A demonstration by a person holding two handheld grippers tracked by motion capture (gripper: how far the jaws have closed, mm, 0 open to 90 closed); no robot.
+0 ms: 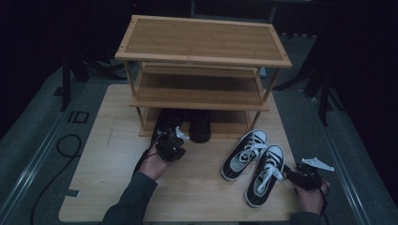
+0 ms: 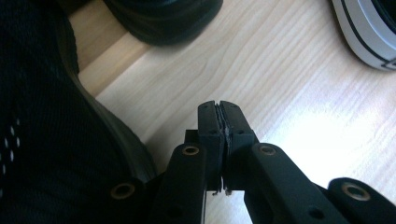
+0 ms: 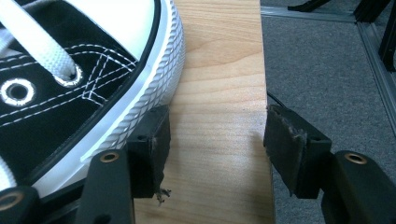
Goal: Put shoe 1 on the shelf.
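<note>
I note a three-tier bamboo shoe rack [image 1: 202, 44] standing at the far side of the light wooden table [image 1: 108, 187], grey carpet [image 1: 28, 136] around it, a black cable [image 1: 65, 145] looping at left.

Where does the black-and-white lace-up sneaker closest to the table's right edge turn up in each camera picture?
High view: the black-and-white lace-up sneaker lies at lower right, beside its twin, just left of the right hand-held gripper.
Left gripper view: I cannot tell which sneaker the white sole at the top right corner belongs to.
Right gripper view: upper left, its ribbed white toe.
Shared landmark: the light wooden table.
</note>
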